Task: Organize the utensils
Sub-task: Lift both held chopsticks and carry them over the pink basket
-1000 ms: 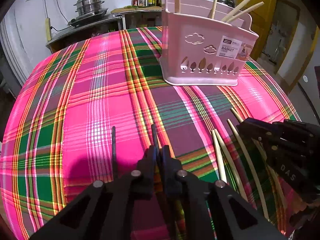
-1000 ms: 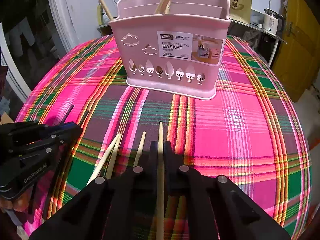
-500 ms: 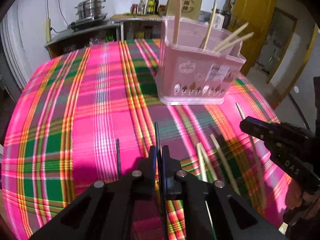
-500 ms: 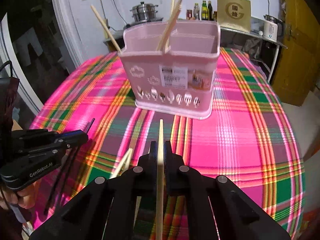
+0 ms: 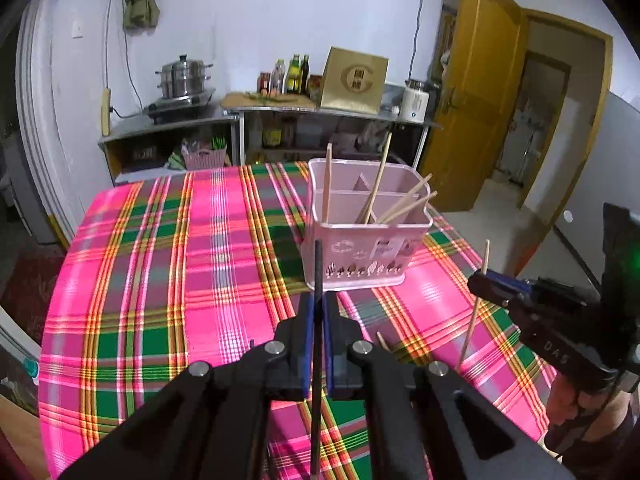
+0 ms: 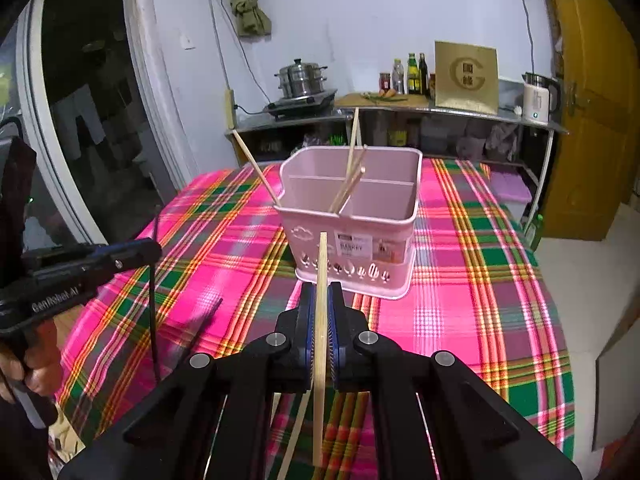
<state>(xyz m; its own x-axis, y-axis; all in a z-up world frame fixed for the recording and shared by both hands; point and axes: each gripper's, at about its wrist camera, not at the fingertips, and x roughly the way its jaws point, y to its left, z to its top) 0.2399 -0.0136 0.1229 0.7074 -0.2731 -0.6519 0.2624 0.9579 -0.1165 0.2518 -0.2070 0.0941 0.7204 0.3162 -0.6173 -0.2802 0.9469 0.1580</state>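
- Pink plastic basket (image 5: pixel 368 236) is standing on a plaid tablecloth (image 5: pixel 168 280), holding several wooden chopsticks (image 5: pixel 404 206) upright or leaning.
- The left gripper (image 5: pixel 317 312) is clamping 1 black chopstick (image 5: pixel 318 264), jaws closed on it.
- The right gripper (image 6: pixel 320 304) is pinching 1 wooden chopstick (image 6: pixel 321 264), jaws closed, above the cloth and near the basket.

Smooth pink plastic basket (image 5: pixel 370 236), pale wooden chopsticks (image 6: pixel 320 320), woven plaid tablecloth (image 5: pixel 180 260).
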